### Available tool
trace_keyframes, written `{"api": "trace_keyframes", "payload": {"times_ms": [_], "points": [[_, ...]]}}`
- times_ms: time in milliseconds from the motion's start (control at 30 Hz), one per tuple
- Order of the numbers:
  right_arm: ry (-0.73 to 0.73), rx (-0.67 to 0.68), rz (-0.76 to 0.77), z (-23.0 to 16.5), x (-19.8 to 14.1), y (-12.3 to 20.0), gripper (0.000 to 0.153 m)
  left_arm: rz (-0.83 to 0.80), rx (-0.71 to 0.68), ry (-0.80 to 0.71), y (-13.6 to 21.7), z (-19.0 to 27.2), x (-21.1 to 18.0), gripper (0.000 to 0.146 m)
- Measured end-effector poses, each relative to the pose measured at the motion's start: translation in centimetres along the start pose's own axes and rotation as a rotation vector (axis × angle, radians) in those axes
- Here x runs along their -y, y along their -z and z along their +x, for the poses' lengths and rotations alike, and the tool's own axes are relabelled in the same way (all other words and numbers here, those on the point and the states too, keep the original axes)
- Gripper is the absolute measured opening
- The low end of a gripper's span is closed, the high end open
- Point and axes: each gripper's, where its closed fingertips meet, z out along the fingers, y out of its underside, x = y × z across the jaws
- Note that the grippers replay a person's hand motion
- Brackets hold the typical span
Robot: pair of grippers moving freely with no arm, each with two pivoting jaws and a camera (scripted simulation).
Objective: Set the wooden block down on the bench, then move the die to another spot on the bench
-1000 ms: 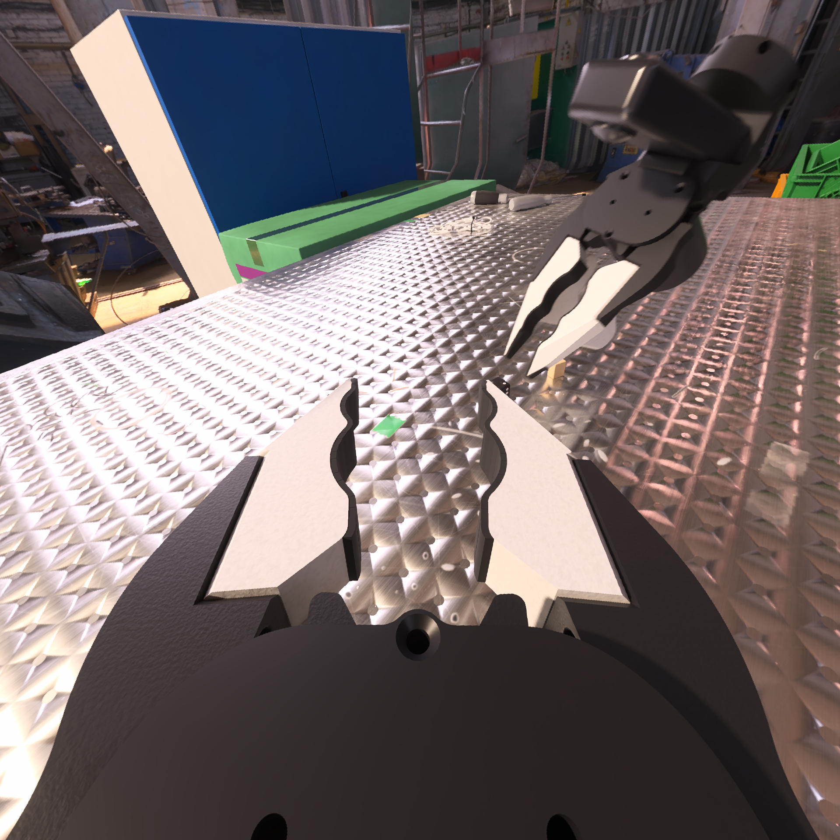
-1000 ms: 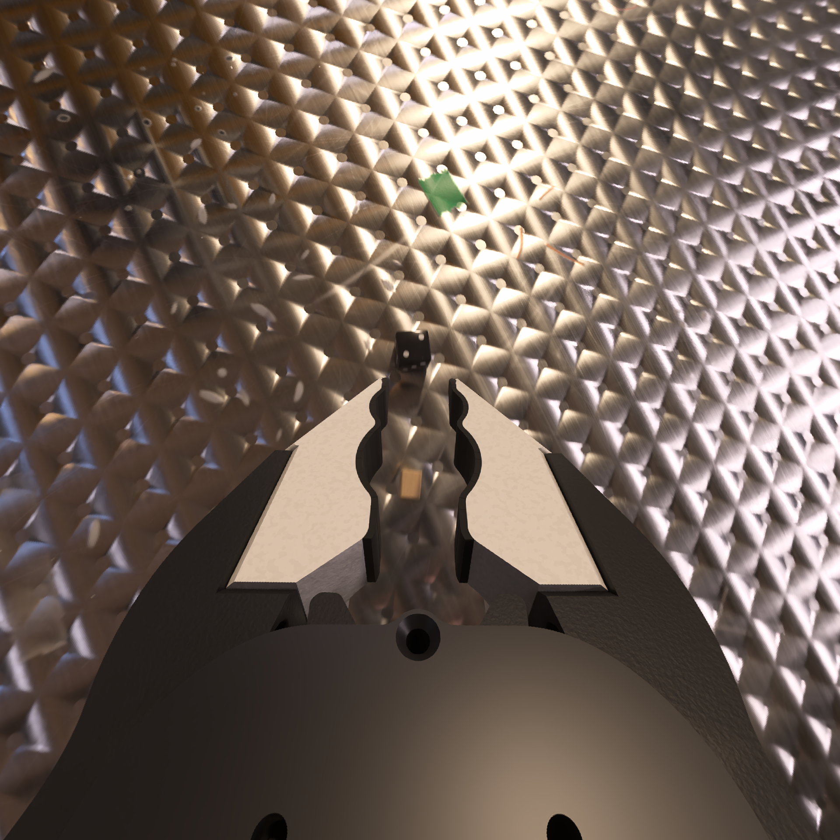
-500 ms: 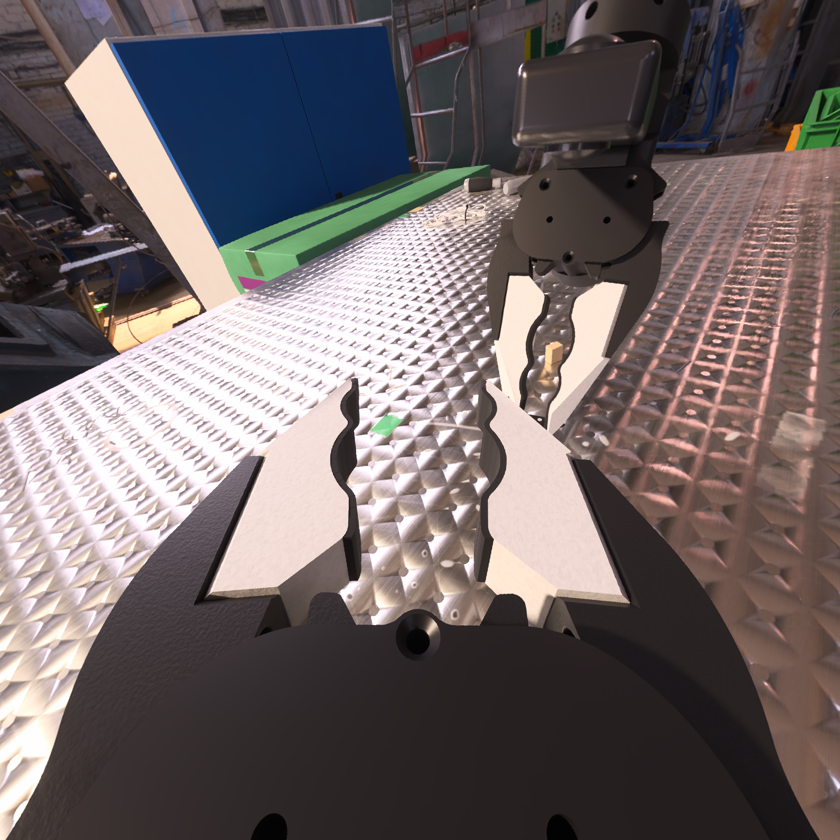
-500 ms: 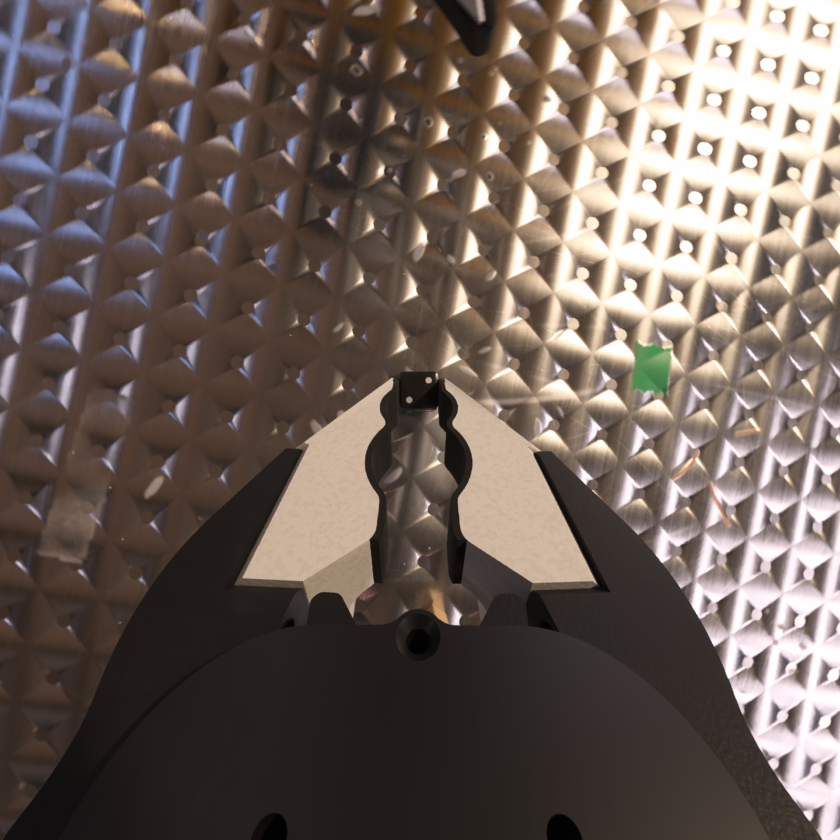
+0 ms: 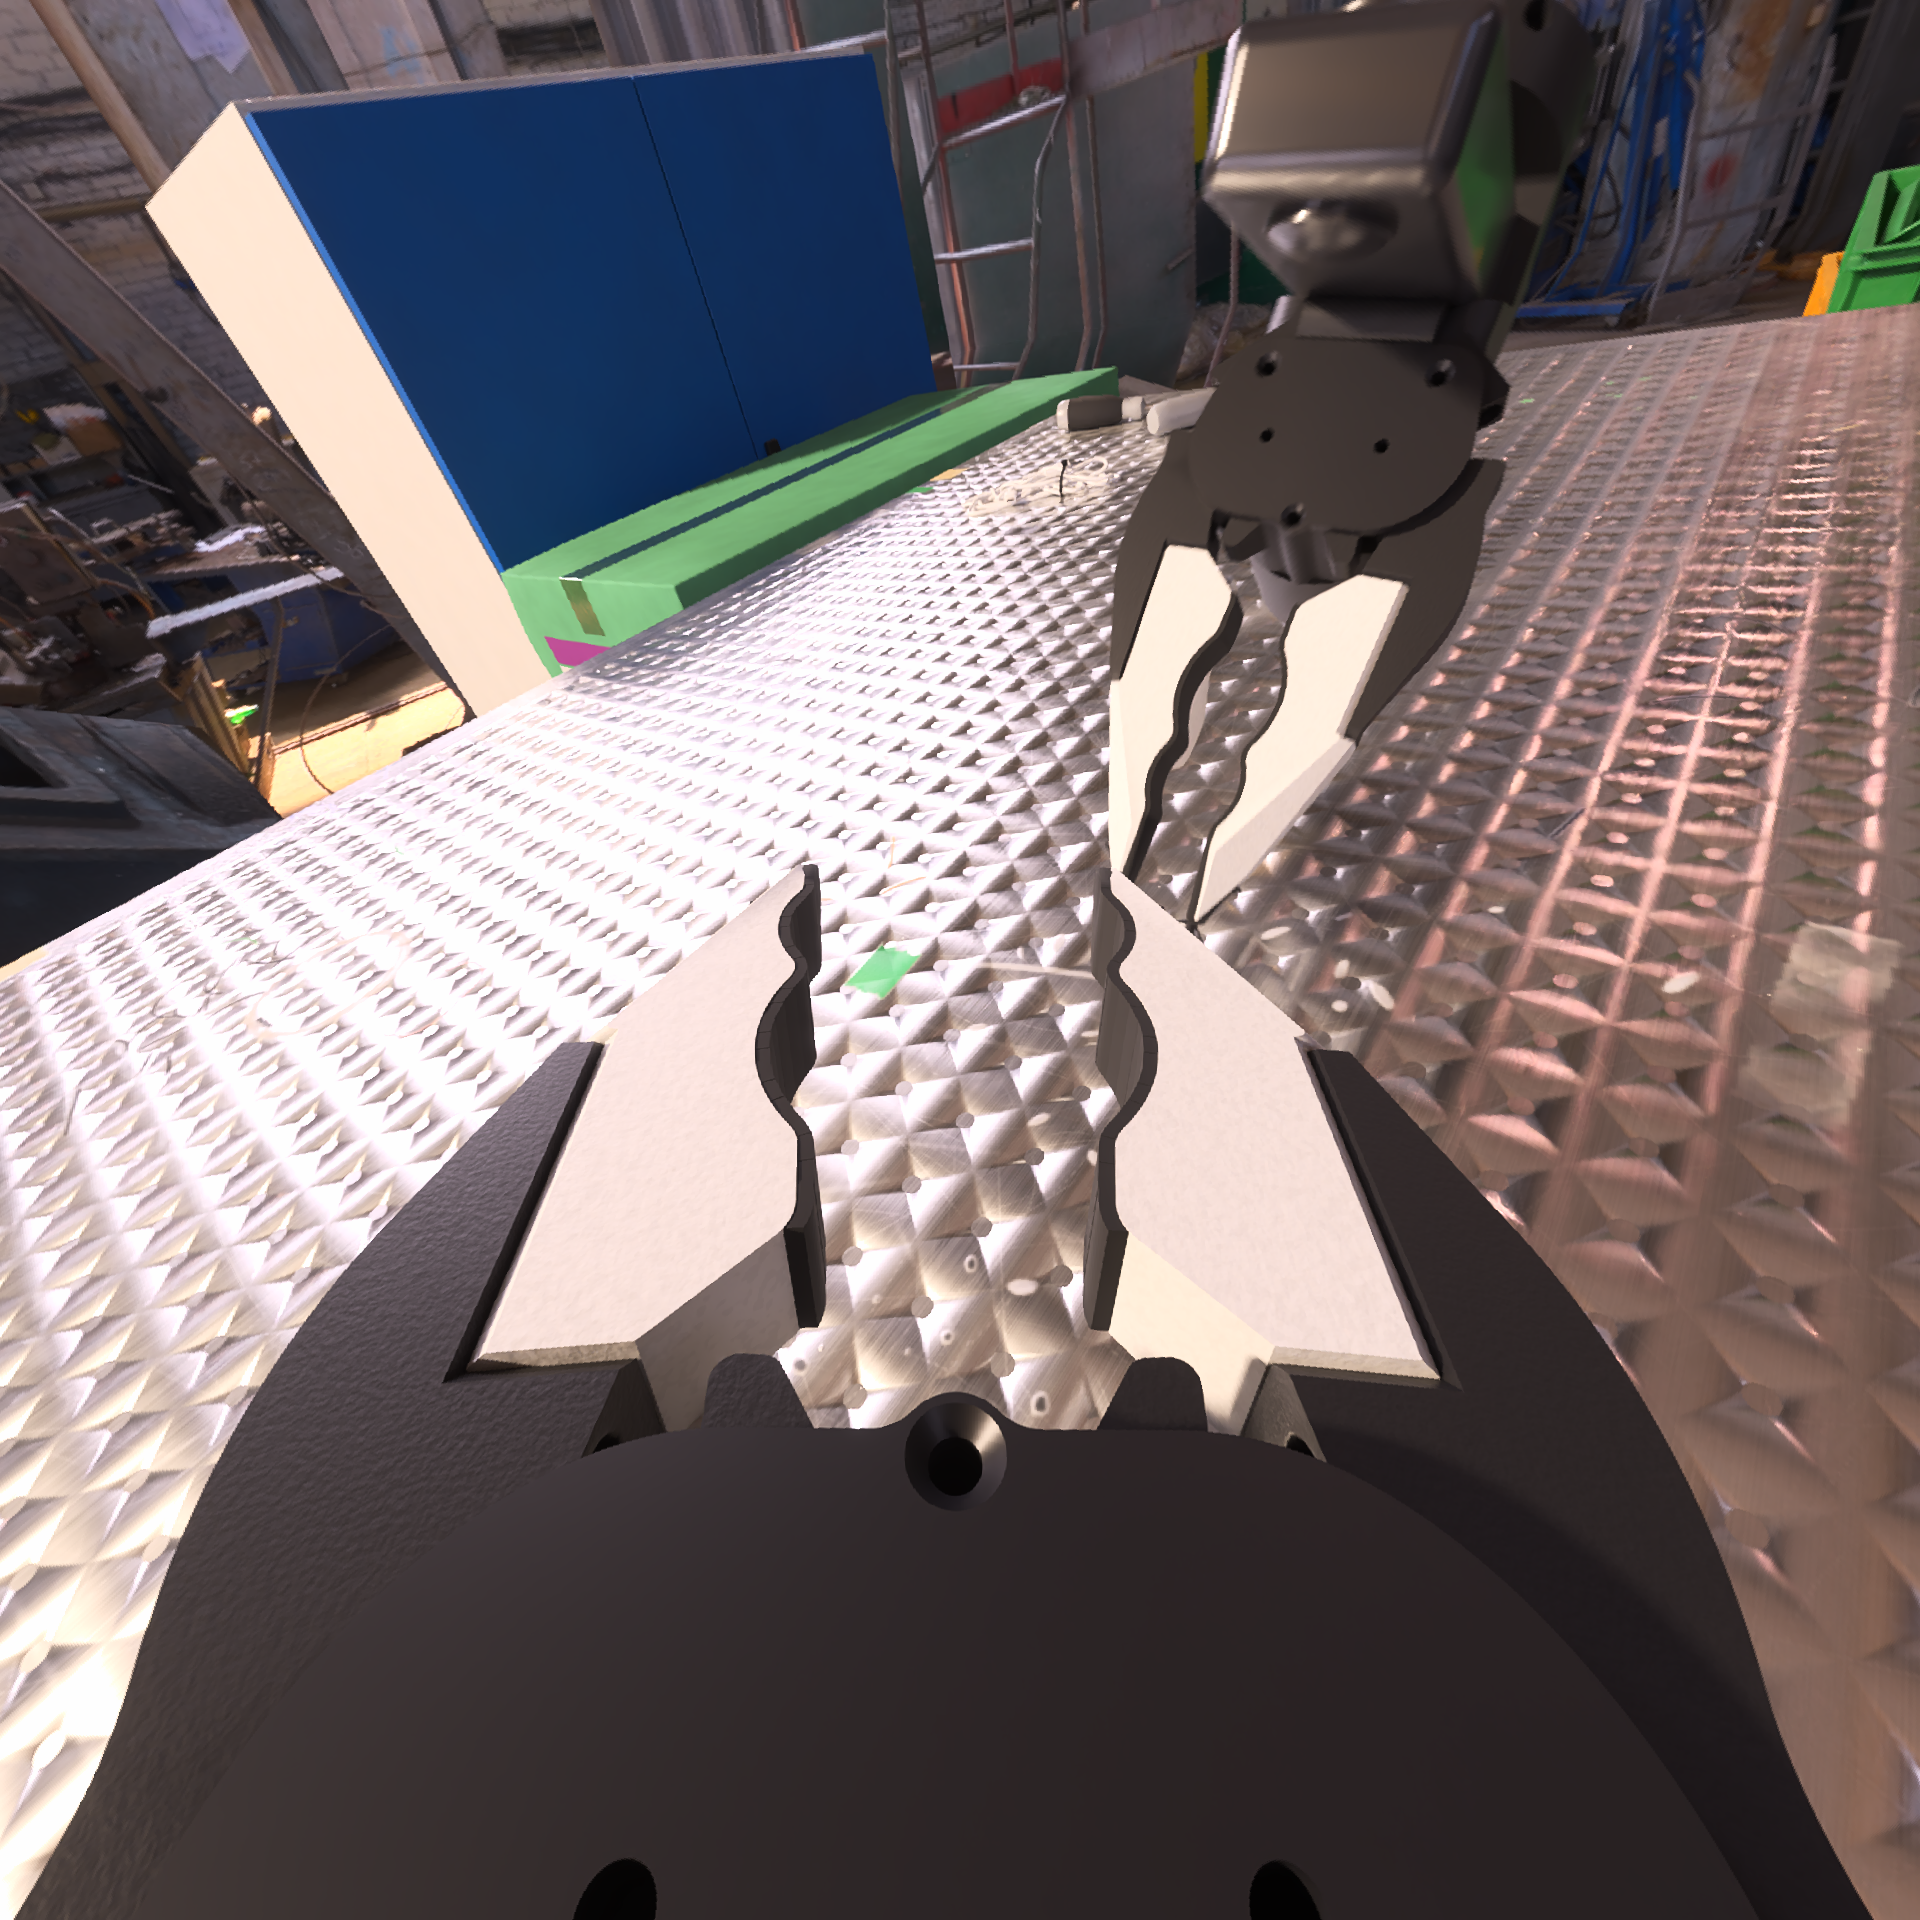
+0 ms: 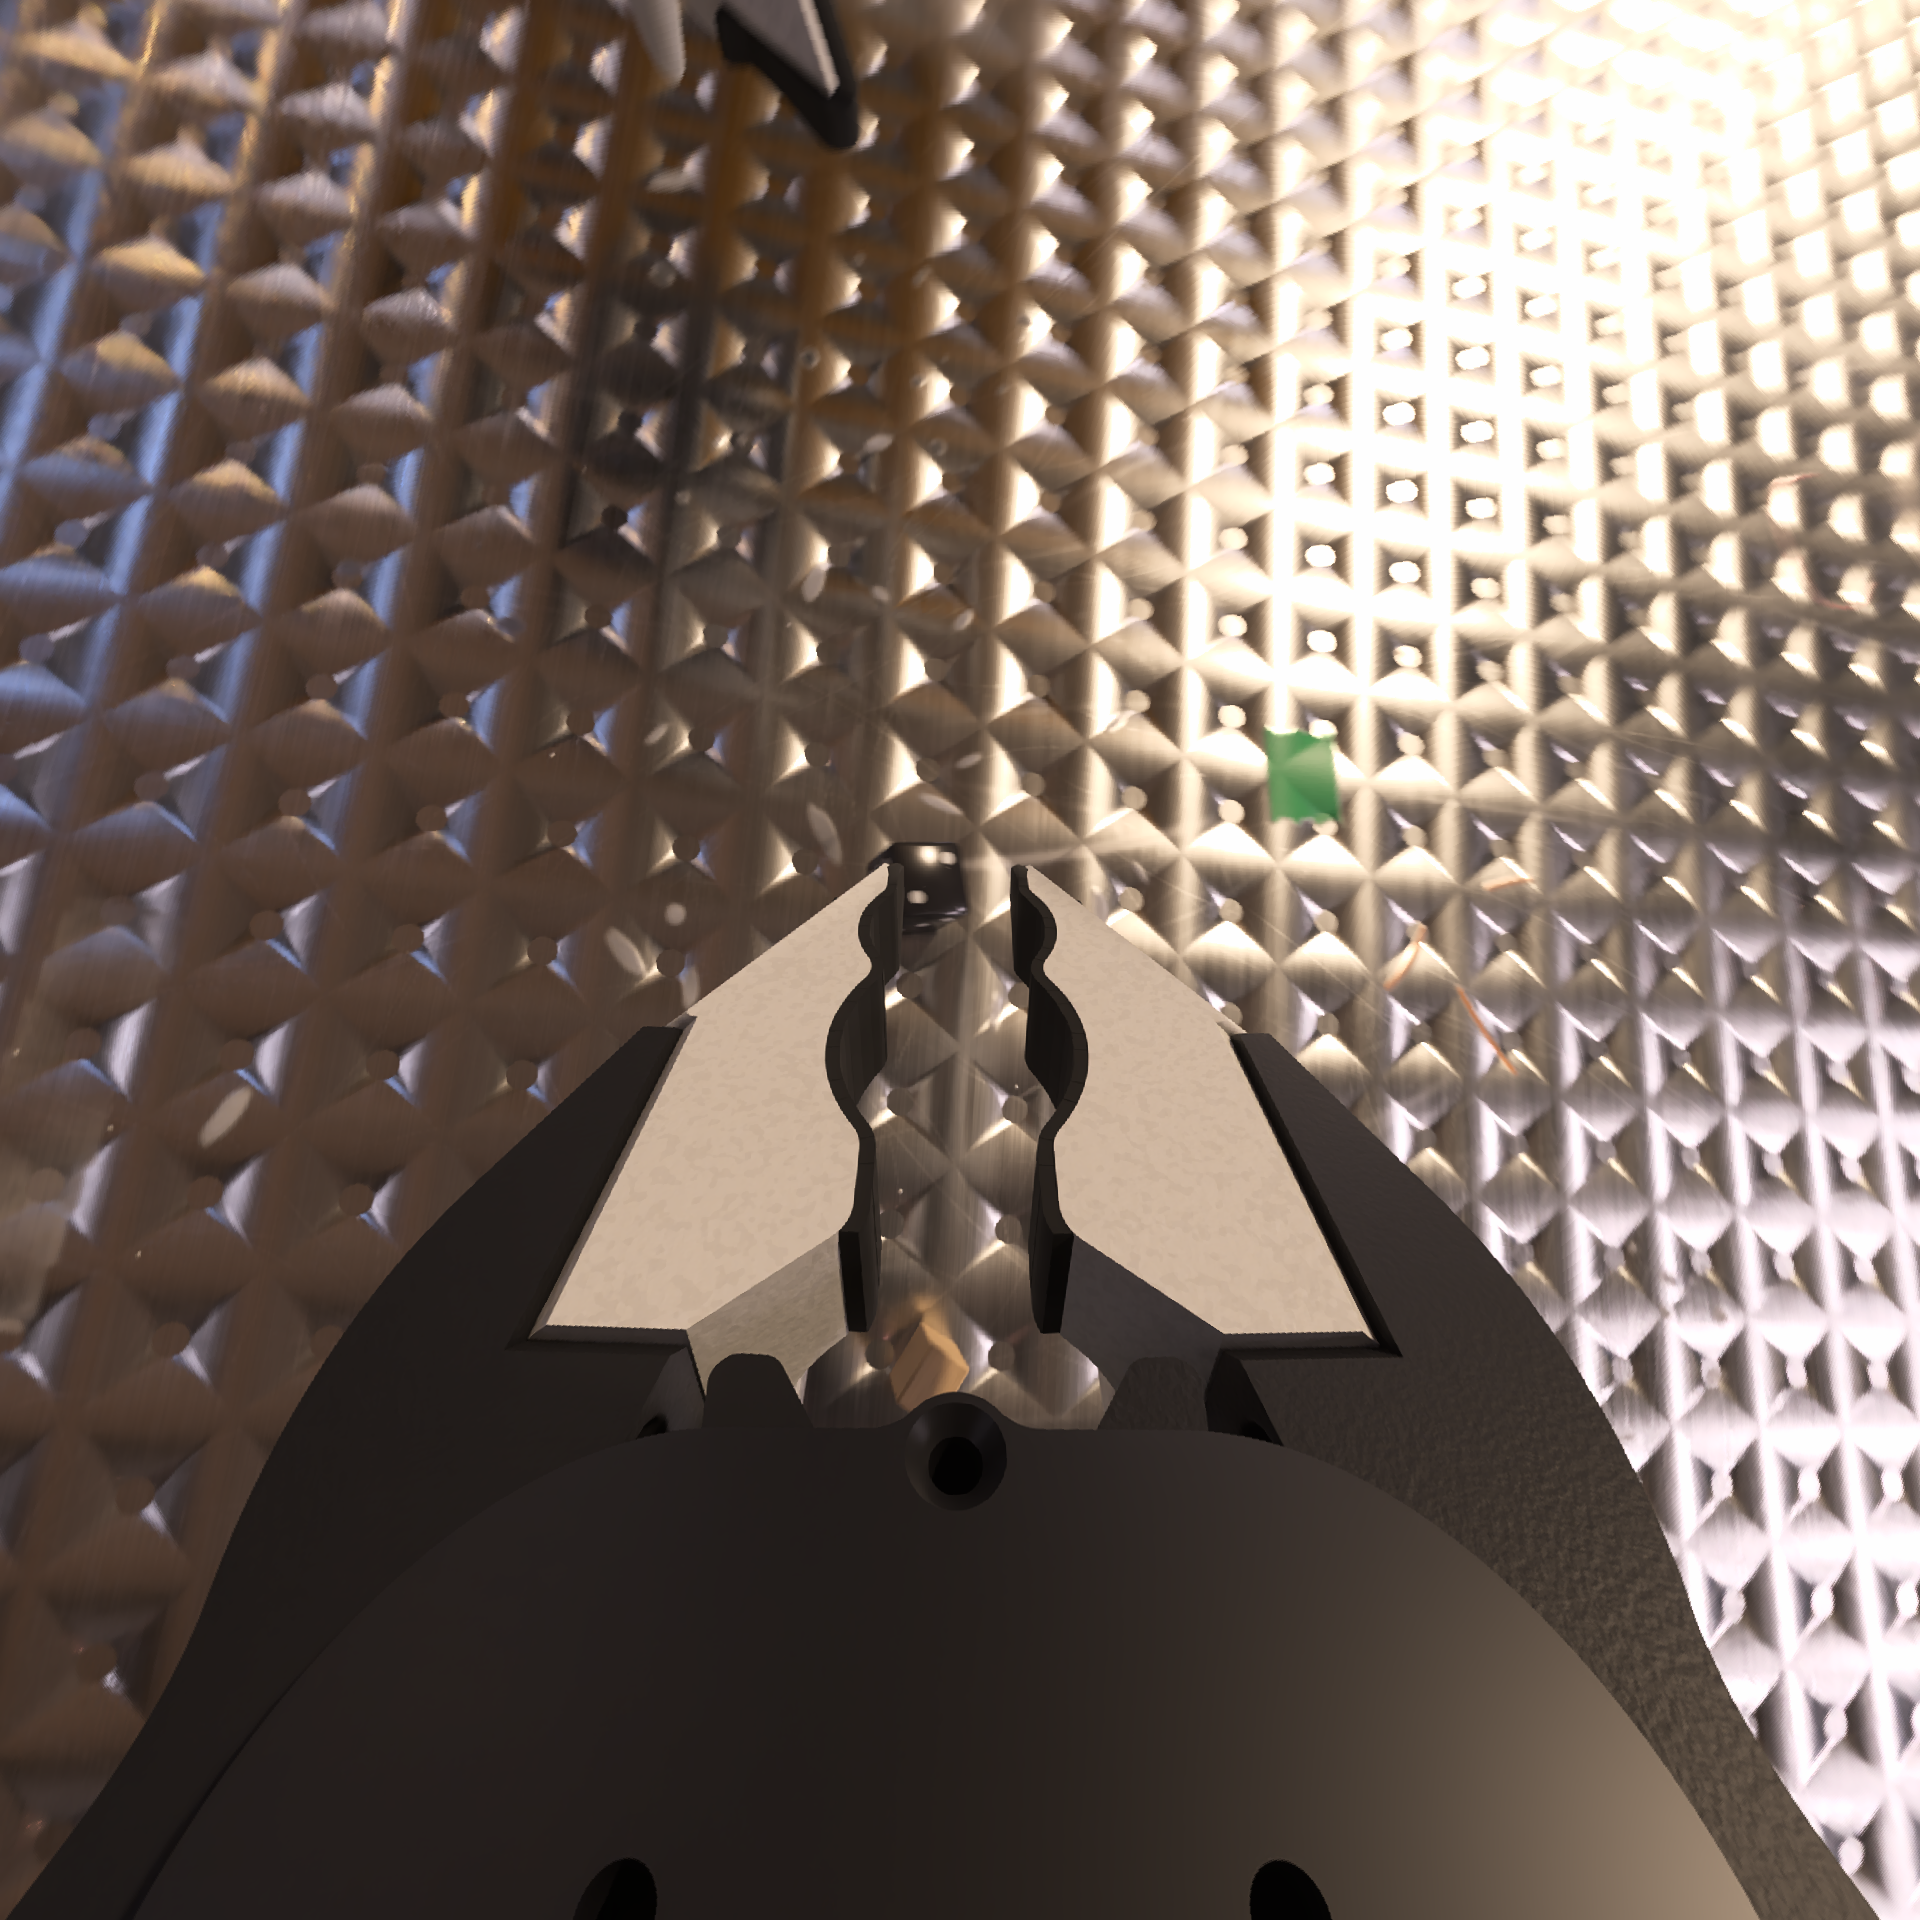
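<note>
The black die (image 6: 932, 878) lies on the studded metal bench (image 6: 1455, 520), just past my right gripper's left fingertip; I cannot tell whether they touch. My right gripper (image 6: 956, 878) is open and holds nothing. The small wooden block (image 6: 928, 1371) rests on the bench below, seen between the bases of its fingers. In the left wrist view my left gripper (image 5: 956, 894) is open and empty, low over the bench (image 5: 416, 935). The right gripper (image 5: 1169, 894) points down just beyond its right finger. The die and the block are hidden in that view.
A green scrap of tape (image 5: 881, 971) lies on the bench between the grippers; it also shows in the right wrist view (image 6: 1301, 774). A blue cabinet (image 5: 582, 312) and a flat green box (image 5: 790, 478) stand beyond the bench's far left edge. The left gripper's fingertip (image 6: 790, 62) shows at the top.
My right gripper was shut on the die half a second ago; its fingers have opened and the die now lies at its left fingertip. The left gripper has not moved.
</note>
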Motion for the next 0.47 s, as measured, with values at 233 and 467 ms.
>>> {"api": "trace_keyframes", "payload": {"times_ms": [233,467], "points": [[-0.066,-0.247,0.167,1.9,-0.3,2.8,0.026,-0.062,-0.032,-0.016,-0.7,0.5,-0.8,0.052],[-0.178,-0.520,0.356,4.3,-1.3,7.0,0.044,-0.048,-0.028,0.007,-0.6,0.3,-0.7,0.050]]}}
